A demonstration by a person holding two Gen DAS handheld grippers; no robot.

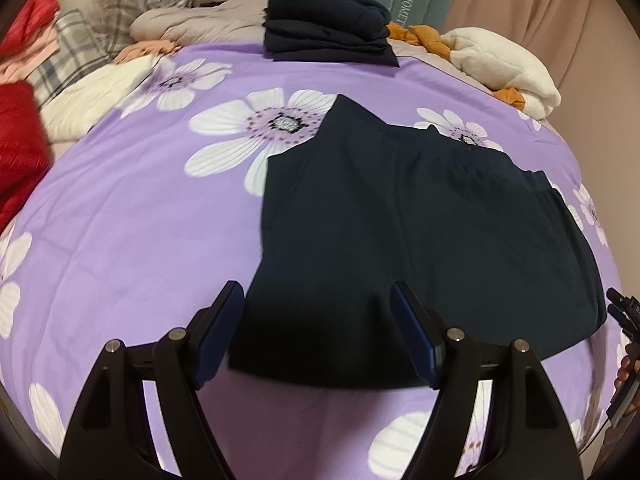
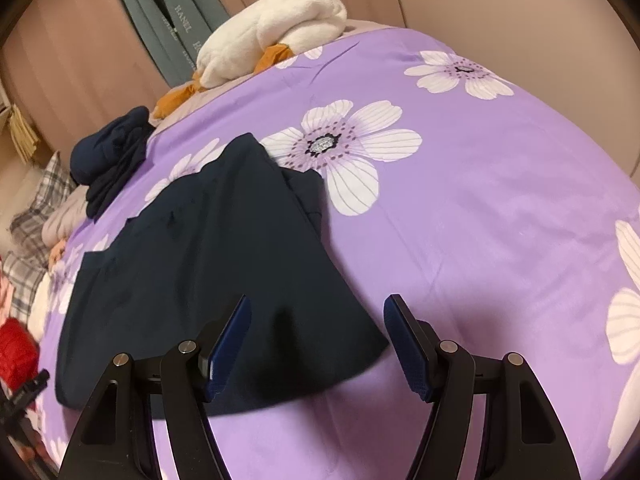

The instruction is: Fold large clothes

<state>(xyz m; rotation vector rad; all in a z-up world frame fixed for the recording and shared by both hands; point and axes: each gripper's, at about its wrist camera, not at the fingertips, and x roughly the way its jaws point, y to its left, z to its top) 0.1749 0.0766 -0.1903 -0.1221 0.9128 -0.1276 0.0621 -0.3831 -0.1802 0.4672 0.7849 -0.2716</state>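
A dark navy garment (image 1: 420, 232) lies flat, partly folded, on the purple flowered bedspread (image 1: 132, 220); it also shows in the right wrist view (image 2: 208, 272). My left gripper (image 1: 316, 312) is open and empty, hovering over the garment's near left edge. My right gripper (image 2: 316, 332) is open and empty, over the garment's near right corner. Neither set of fingers touches the cloth that I can tell. The right gripper also shows at the right edge of the left wrist view (image 1: 624, 312).
A stack of folded dark clothes (image 1: 328, 28) sits at the far side of the bed, also in the right wrist view (image 2: 112, 160). A white plush blanket (image 1: 504, 68) with orange cloth lies far right. Red and plaid items (image 1: 24, 128) are piled at left. Pink curtains hang behind.
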